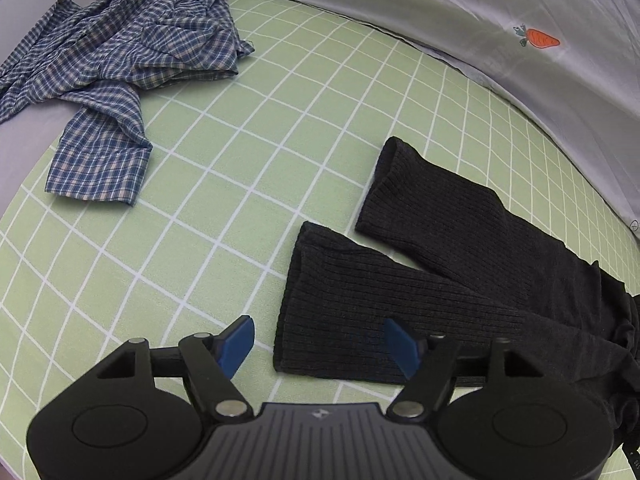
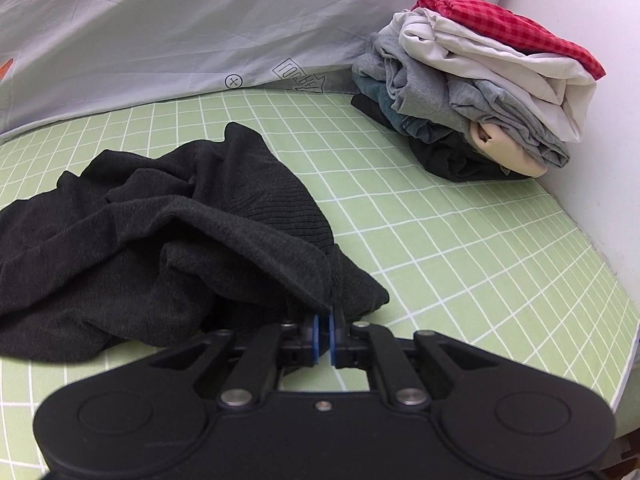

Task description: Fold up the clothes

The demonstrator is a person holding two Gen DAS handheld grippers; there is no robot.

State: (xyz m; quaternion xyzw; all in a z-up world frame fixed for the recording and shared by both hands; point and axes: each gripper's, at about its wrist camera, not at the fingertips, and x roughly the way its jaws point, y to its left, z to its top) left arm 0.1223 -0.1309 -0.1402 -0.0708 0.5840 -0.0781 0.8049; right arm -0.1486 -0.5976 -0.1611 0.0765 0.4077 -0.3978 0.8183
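The left tongs (image 1: 320, 346) are hanging wide open above the bed, and nothing is sitting between their blue pads (image 1: 239, 344). One pad is over the green checked sheet (image 1: 224, 184) and the other is over the black ribbed knit garment (image 1: 452, 280). The pads are not pressing on the cloth.

In the left wrist view, two long ribbed parts of the black garment are lying flat on the sheet. They are spreading apart like a V, and their ends are pointing toward the middle of the bed. The rest of the garment is bunching up at the right edge of the picture.

The right tongs (image 2: 324, 336) are squeezing tight on a fold of the same black garment (image 2: 168, 240). The blue pads (image 2: 315, 336) are almost touching, with only a thin edge of cloth pinched between them. In this view the garment is lying in a rumpled heap on the sheet (image 2: 460, 248), to the left of the tongs.

A blue and white checked shirt (image 1: 116, 64) is lying crumpled at the far left corner of the bed, well apart from the black garment. A stack of folded clothes (image 2: 480, 88) is sitting at the far right corner against the white wall (image 2: 592, 80), with a red checked piece (image 2: 508, 24) on top. A pale grey cloth (image 1: 480, 20) with a small carrot picture (image 1: 540, 38) is lying along the far side of the bed.
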